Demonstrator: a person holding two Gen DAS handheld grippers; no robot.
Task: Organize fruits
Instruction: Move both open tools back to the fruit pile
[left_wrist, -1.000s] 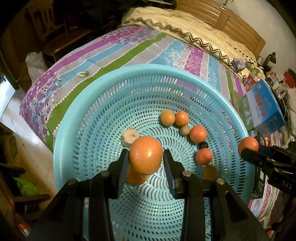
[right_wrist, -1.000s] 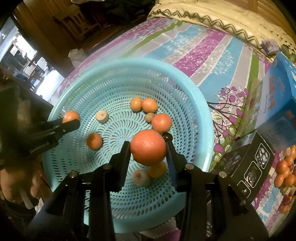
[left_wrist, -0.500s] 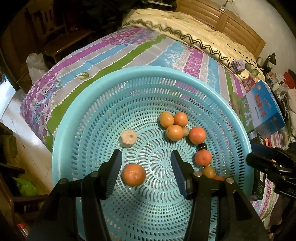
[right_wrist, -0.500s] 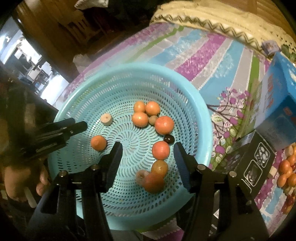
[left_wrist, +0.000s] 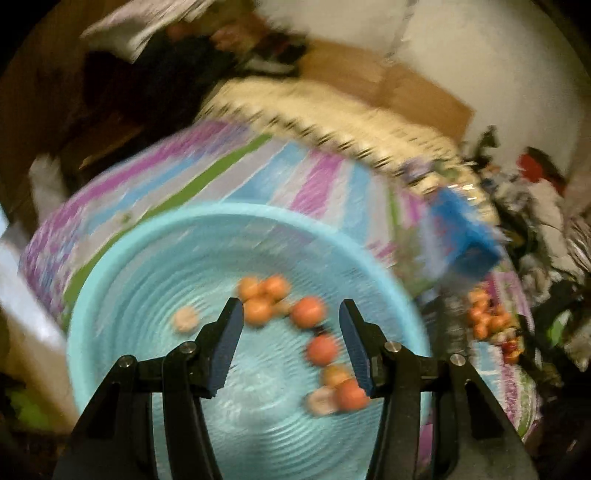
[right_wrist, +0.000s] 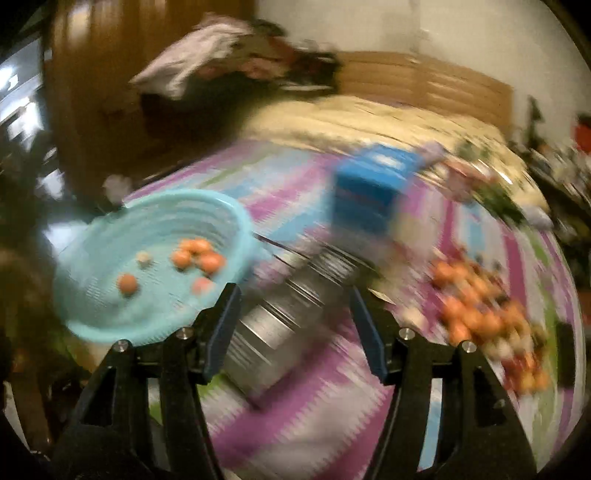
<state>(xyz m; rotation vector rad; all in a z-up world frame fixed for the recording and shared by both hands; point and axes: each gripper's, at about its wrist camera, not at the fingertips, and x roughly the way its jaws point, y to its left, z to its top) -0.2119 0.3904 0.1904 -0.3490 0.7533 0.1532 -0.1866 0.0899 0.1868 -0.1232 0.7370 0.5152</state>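
Both views are now blurring w/ motion. Left gripper (left_wrist: 291, 325) is pulling back from the basket (left_wrist: 110, 295); more bedspread (left_wrist: 221, 173) & wall are showing beyond the basket. Right gripper (right_wrist: 295, 314) is swinging away to the basket's right: basket is sitting far left in its view, loose fruit pile (right_wrist: 480, 302) coming in on the right, fingers (right_wrist: 225, 325) spread over a dark box (right_wrist: 291, 317) beside the basket.

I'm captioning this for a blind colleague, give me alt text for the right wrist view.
Blurred by motion, the open, empty right gripper points at a striped bedspread, with a heap of orange fruit to its right and a turquoise basket holding a few fruits to its left.
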